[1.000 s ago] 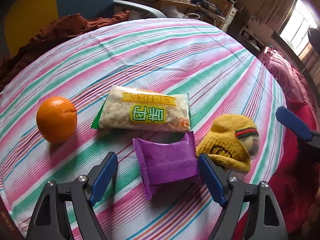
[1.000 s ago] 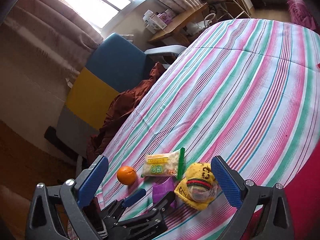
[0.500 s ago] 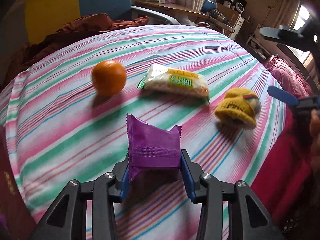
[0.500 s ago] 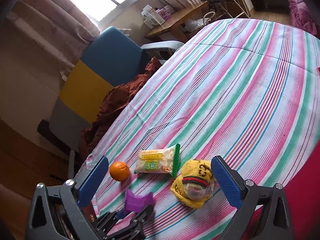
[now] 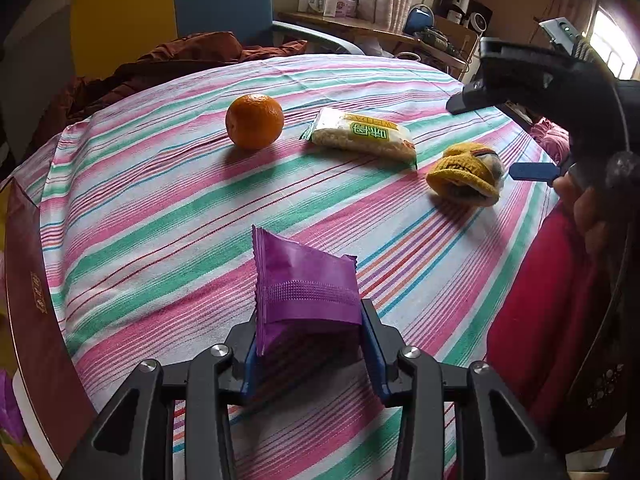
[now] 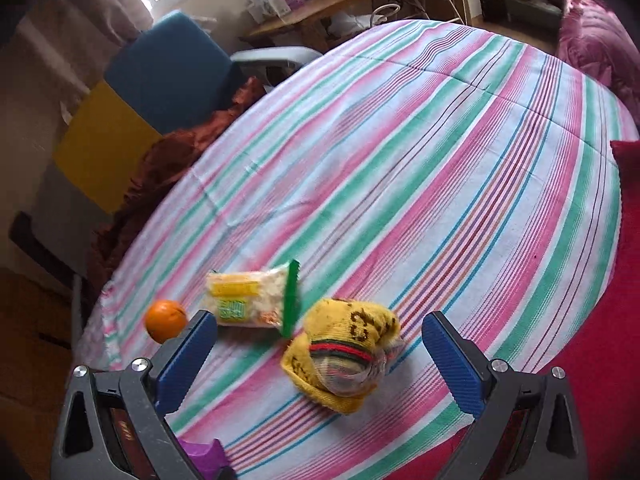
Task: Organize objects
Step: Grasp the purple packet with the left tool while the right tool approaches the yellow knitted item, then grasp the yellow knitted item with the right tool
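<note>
My left gripper (image 5: 308, 344) is shut on a purple snack packet (image 5: 304, 288) and holds it above the near edge of the striped tablecloth (image 5: 168, 216). Farther back lie an orange (image 5: 254, 126), a clear rice-snack packet (image 5: 362, 136) with green print, and a yellow knit hat (image 5: 464, 178). My right gripper (image 6: 320, 354) is open and empty, just above the yellow hat (image 6: 344, 354), which sits between its fingers in view. The snack packet (image 6: 248, 300) and orange (image 6: 165, 320) lie to its left. The purple packet (image 6: 204, 454) shows at the bottom left.
A dark red box (image 5: 28, 320) edges the table at the left. A blue and yellow chair (image 5: 180, 4) with a brown cloth (image 5: 172, 56) stands behind the table. A red cushion (image 6: 600, 340) lies at the right. The far tablecloth (image 6: 400, 140) bears nothing.
My left gripper closed on the purple packet, lifted it and pulled back toward the near table edge. My right gripper moved down toward the yellow hat.
</note>
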The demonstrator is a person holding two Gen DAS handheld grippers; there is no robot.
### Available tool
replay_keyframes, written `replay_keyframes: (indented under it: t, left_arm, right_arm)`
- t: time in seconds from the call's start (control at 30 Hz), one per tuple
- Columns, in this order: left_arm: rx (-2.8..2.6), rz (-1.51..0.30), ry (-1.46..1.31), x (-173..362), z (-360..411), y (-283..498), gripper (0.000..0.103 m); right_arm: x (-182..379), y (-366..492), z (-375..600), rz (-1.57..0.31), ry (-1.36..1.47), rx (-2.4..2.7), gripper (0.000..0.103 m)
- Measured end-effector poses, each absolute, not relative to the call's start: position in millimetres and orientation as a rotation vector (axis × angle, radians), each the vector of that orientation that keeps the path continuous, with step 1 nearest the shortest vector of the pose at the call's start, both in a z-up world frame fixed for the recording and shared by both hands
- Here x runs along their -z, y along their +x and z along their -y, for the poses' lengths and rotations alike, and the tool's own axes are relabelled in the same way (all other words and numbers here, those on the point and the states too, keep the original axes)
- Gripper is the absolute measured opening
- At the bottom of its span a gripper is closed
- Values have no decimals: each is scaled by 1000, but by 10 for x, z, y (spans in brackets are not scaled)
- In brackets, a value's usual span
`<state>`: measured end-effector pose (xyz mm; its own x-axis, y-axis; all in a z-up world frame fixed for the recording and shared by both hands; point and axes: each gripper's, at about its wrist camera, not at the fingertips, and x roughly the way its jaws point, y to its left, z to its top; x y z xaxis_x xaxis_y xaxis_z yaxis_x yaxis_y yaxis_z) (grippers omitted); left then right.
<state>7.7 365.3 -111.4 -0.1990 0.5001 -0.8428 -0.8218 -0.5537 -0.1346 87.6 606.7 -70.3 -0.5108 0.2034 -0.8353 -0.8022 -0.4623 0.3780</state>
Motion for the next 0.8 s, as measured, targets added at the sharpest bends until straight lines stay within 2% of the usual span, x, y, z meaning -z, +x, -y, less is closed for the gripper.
replay_keyframes:
  t: [0.27,0.37,0.4,0.5,0.63,0.8]
  left_arm:
    - [-1873,-404,-1126,1117,-3586,83,42]
    - [-1873,-396,-1125,1113,-3563,84,41]
    - [-1873,-392,-1126,1110,-3557,83,41]
    - [-1876,-383,-1138,1076,-3536,82,40]
    - [-1864,-330,-1130,976,-3399,95,40]
    - [-1878,-251,-1087,726,-3196,108,40]
  right_arm:
    - [836,691,-6017,-882,-1147,-1957,101]
    - [910,624,-6003,-846,-1214,-1933,89]
    - [946,598,-5994,-836,-1242,-1925,80]
    - [1029,540,-5949,-783,-1314,-1895,70]
    - [969,620,-5935,-794,-1273,-1913,51]
    - [720,751,-5725,-785,-1163,-2063,48]
